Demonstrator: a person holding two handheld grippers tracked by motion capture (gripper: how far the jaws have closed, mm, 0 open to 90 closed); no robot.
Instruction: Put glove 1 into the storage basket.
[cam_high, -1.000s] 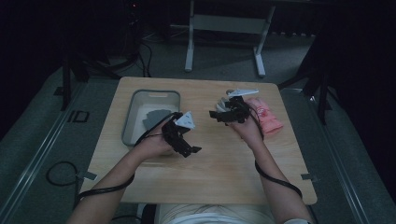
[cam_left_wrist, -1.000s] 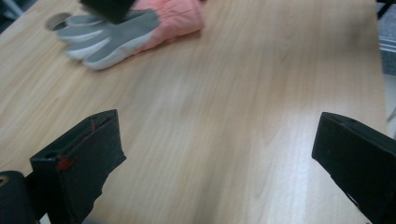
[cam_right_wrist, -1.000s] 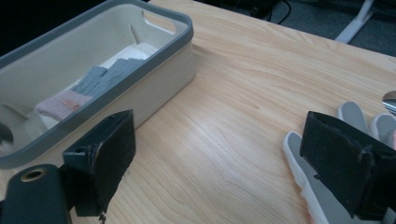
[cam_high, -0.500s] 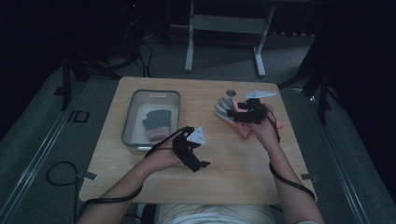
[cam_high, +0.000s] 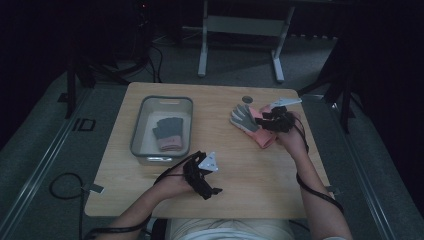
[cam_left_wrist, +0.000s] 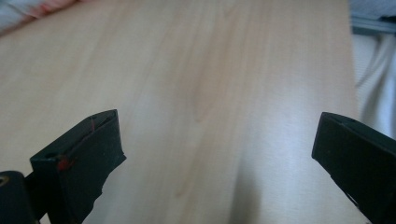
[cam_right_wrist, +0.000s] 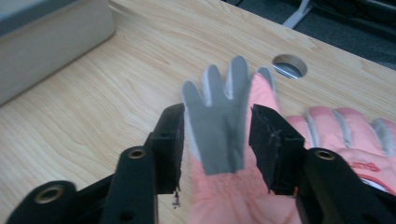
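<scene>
A pink glove with a grey palm (cam_right_wrist: 219, 126) stands between the jaws of my right gripper (cam_right_wrist: 217, 135), which is shut on it at the palm; its fingers stick out past the jaw tips. In the high view that gripper (cam_high: 264, 120) is at the table's right side, the held glove (cam_high: 244, 117) pointing left. A second pink glove (cam_right_wrist: 350, 135) lies flat just beside it. Another grey and pink glove (cam_high: 167, 132) lies in the grey tray (cam_high: 162, 100). My left gripper (cam_high: 209, 187) is open above bare wood near the front edge, nothing between its jaws (cam_left_wrist: 217, 154).
A round cable hole (cam_high: 247, 99) sits in the wooden table (cam_high: 250, 180) behind the gloves. The tray's wall (cam_right_wrist: 46, 32) is to the left of the right gripper. A metal stand (cam_high: 240, 30) is on the floor beyond the table. Cables trail from both grippers.
My left gripper has drawn back from the tray to the table's front, empty. The right gripper has shifted right and nearer with the glove.
</scene>
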